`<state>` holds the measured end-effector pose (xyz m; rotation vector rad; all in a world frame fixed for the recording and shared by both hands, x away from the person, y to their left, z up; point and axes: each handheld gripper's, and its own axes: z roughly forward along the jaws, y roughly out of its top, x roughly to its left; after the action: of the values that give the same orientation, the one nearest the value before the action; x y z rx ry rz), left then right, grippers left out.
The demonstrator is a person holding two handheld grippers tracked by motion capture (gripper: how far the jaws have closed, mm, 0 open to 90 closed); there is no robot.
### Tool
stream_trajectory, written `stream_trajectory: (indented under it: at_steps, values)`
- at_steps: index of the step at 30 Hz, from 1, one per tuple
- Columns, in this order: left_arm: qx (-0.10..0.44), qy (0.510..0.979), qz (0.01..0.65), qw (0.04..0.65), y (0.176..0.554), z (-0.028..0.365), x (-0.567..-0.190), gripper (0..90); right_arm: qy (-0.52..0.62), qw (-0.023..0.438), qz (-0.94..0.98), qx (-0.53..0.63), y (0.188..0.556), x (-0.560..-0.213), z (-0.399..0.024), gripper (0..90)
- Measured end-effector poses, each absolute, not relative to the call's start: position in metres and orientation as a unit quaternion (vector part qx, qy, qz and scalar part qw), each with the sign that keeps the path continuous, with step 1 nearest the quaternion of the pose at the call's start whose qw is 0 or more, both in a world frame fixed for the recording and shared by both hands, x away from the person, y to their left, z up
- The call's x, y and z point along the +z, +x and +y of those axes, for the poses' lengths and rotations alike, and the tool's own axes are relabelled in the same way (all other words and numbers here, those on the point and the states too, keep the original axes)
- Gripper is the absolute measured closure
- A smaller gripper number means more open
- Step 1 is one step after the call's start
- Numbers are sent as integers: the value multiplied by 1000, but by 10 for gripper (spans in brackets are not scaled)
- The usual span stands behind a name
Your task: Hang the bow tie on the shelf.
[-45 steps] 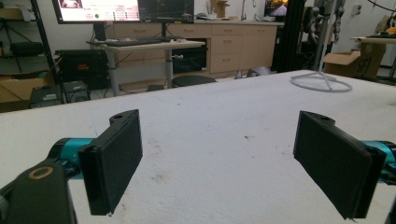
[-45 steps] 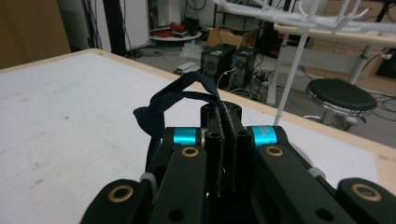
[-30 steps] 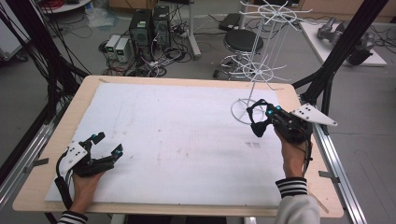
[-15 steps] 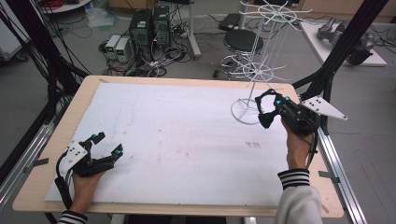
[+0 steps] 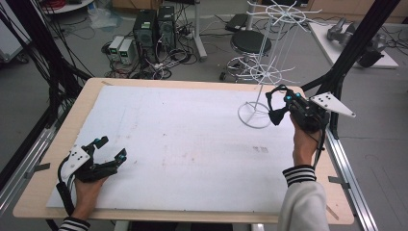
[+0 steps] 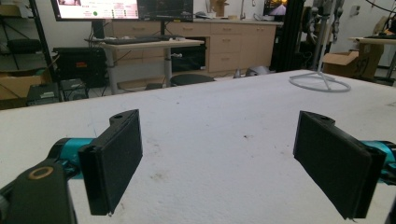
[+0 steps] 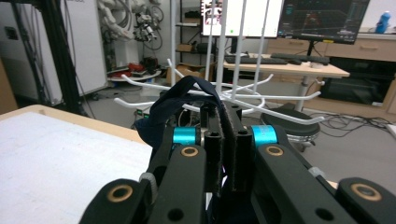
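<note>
Top of the white wire rack (image 5: 269,57) cut off by the upper edge in the high view; in the left gripper view only its ring base (image 6: 320,83) on the bench (image 6: 210,121), the upright lost against dark clutter behind. Lower part of the dark strap (image 7: 187,100) hidden between the closed fingers (image 7: 212,149) of the right gripper (image 7: 227,140), so its length impossible to tell. Left hand (image 5: 86,192) cut off at the bottom edge. Monitor text (image 6: 95,7) too small to read.
</note>
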<state>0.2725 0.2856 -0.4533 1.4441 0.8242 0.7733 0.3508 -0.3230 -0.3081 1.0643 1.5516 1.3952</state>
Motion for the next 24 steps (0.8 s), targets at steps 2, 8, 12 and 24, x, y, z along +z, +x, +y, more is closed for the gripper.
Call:
stream_trajectory:
  at_steps: [2,8,12,24]
  values:
    - [334,625,357,608,273,286,-453,160,421,390,609,547,351,-309,-324,873]
    - [334,625,357,608,273,286,-453,160,433,387,606,543,354,-311,-328,873]
    - [334,625,356,608,273,286,-453,160,438,383,606,542,356,-313,-329,872]
    - [334,625,356,609,273,286,-453,160,455,371,609,534,364,-321,-327,871]
